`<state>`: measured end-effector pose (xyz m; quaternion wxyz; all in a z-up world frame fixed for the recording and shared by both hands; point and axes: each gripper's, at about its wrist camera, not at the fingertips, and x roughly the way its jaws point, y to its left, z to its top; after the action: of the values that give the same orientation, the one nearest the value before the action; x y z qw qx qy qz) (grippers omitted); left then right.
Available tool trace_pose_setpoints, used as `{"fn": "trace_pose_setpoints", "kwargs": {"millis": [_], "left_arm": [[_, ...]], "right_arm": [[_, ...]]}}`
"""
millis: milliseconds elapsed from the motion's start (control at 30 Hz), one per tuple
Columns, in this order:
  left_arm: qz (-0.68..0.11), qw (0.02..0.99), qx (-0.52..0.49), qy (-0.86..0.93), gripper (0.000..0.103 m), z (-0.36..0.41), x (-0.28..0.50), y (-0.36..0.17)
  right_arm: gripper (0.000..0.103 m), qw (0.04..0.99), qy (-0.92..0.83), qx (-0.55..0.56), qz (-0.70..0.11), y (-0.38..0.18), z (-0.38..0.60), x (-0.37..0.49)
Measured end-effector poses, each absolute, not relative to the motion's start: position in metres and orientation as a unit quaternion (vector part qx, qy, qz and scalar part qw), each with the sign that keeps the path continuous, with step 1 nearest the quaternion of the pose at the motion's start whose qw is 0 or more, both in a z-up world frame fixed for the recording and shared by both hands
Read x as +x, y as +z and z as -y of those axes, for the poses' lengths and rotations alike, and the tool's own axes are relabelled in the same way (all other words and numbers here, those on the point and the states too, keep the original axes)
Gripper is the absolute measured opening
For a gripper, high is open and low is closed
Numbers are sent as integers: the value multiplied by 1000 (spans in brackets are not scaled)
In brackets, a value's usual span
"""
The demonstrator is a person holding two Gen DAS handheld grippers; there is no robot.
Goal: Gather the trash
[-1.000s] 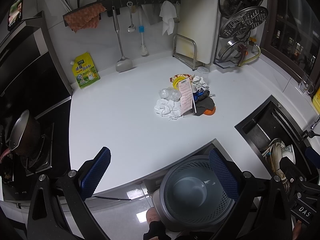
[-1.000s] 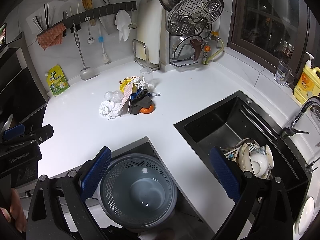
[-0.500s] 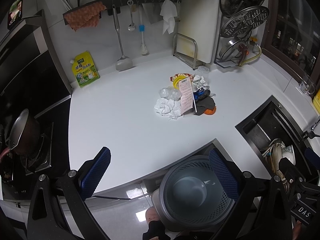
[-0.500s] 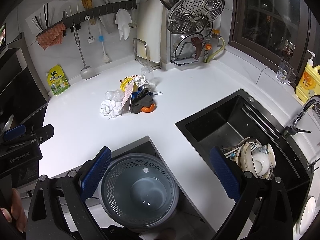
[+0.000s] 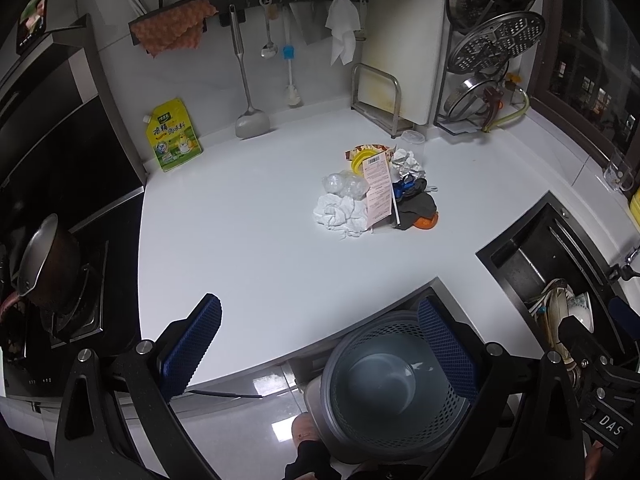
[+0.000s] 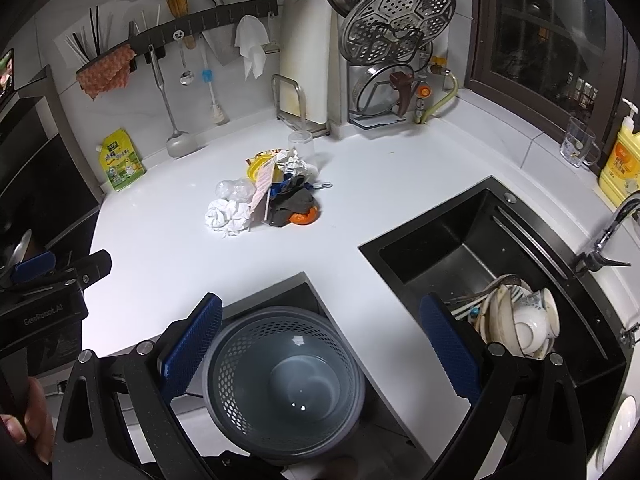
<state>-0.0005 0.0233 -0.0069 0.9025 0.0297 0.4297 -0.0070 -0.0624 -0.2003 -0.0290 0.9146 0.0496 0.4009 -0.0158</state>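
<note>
Barely anything moved since earlier. Both tools, left [image 5: 320, 344] and right [image 6: 320, 344], hang wide, holding nothing, over the bin [image 6: 284, 384]; trash pile [image 6: 264, 200] lies far, mid-tabletop [image 6: 168, 248], roughly equidistant.

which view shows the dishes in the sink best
The right wrist view: the stacked white ceramic dishes sit in plain sight in the black sink. The left wrist view catches only their edge near the frame's right side.

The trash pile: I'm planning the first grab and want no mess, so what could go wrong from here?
The trash pile is a loose mix, so gripping the crumpled tissue may drag neighbouring scraps across the counter. The clear cup stands right behind it and could get knocked. The bin sits below the counter edge, so light pieces may miss it.
</note>
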Motion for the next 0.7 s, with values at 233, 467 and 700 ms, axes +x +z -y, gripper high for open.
{"fn": "trace_pose_setpoints", "kwargs": {"millis": [233, 467, 700], "left_arm": [[-447, 894, 26, 5, 97, -38, 19, -26], [-447, 894, 36, 16, 97, -60, 60, -48], [-449, 893, 34, 4, 97, -73, 119, -83]], "right_arm": [[94, 911, 5, 55, -408, -46, 201, -42], [94, 905, -5, 60, -420, -71, 199, 8], [94, 901, -15, 62, -429, -101, 196, 68]]}}
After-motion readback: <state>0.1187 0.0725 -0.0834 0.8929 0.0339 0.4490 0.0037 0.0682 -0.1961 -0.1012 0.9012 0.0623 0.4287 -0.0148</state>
